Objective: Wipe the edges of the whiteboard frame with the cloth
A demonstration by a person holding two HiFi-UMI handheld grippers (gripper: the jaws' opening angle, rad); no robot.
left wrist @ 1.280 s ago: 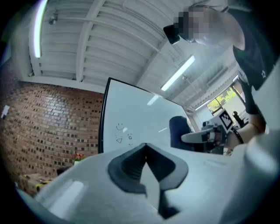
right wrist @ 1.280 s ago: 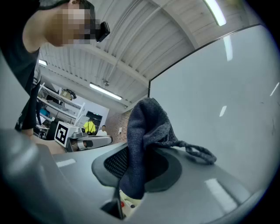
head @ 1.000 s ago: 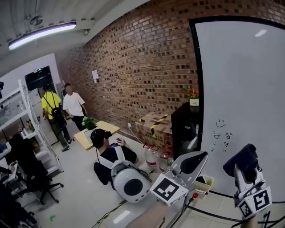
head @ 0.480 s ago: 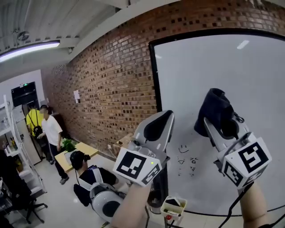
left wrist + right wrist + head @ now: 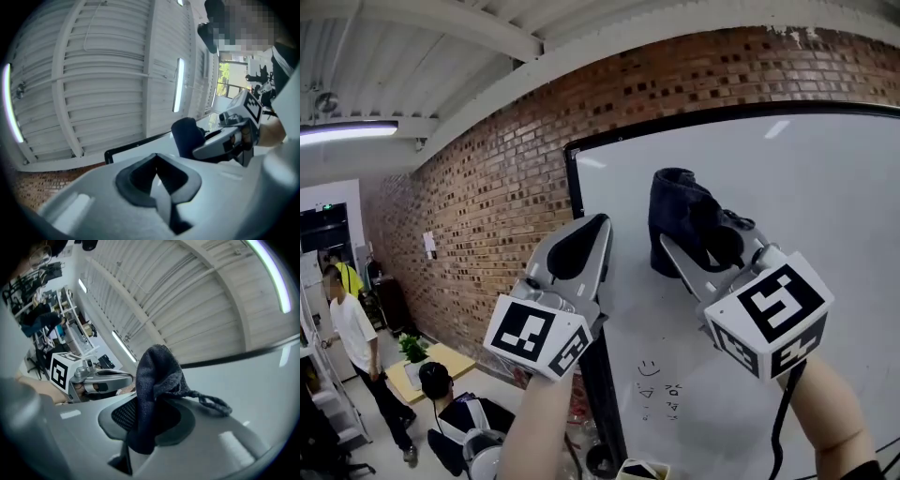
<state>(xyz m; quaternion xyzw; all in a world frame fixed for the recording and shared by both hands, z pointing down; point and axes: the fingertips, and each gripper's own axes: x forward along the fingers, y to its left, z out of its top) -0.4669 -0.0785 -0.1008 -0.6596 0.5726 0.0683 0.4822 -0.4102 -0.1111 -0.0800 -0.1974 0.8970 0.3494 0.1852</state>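
You face a brick wall under a white ribbed ceiling with one lit strip light. The whiteboard fills the right of your head view. Its black frame shows along the top and down the left side. A few small doodles sit low on the white surface.

Three people are at the lower left, well away from you. One in a white shirt stands in front of one in yellow, and a third is down on the floor near a yellow table. The only container is a small pale bin, cut off by the bottom edge, so you cannot make out what it holds.

You hold two grippers, each with one marker cube. Your right gripper is clamped on the dark blue cloth. The cloth bunches up above the jaw tips in front of the board, below the top edge and right of the left edge. Whether it touches the board cannot be told. In the right gripper view a loose strand of the cloth trails off to one side.

Your left gripper has its jaws pressed together with nothing between them. Its tip is raised just beside the frame's left edge.
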